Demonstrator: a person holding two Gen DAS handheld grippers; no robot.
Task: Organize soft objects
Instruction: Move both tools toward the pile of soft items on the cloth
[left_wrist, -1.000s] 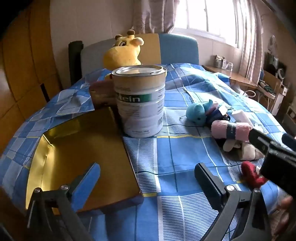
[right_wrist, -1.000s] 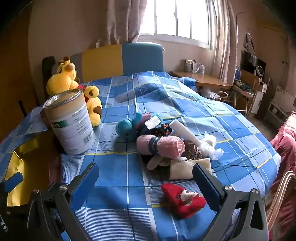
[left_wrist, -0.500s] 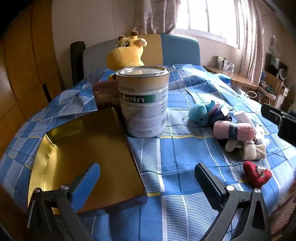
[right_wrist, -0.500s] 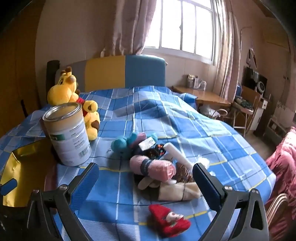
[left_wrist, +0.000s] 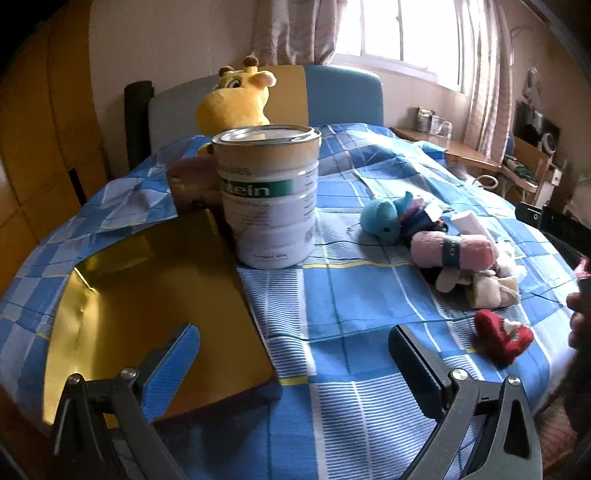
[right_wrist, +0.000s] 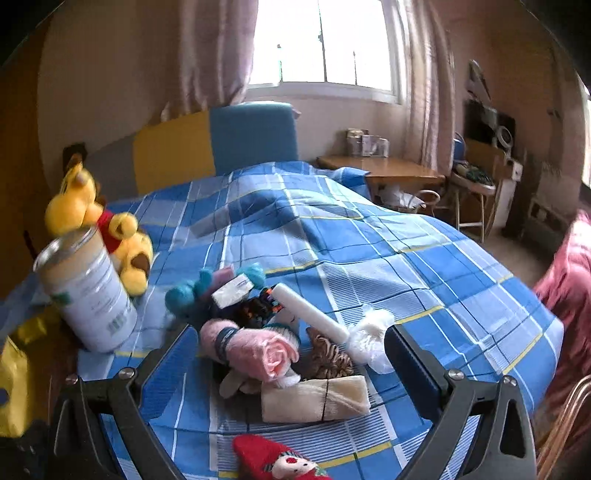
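My right gripper (right_wrist: 291, 363) hangs released, framing the fuzzy pink rolled towel (right_wrist: 255, 350) in the soft pile on the checked bed cover (right_wrist: 424, 266). My left gripper (left_wrist: 295, 354) gapes empty beside the glossy gold tray (left_wrist: 147, 295).

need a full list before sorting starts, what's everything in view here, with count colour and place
tin can: 1, white with a green band, upright beside the tray
tray: 1, gold, on the bed's left side
yellow plush toys: 2, behind the can
teal plush: 1, far end of the pile
pink rolled towel: 1, dark band, middle of the pile
beige roll: 1, front of the pile
white tube: 1, across the pile
red plush: 1, nearest the bed edge
bedspread: 1, blue plaid
left gripper: 1, open, empty
right gripper: 1, open around the pile, empty
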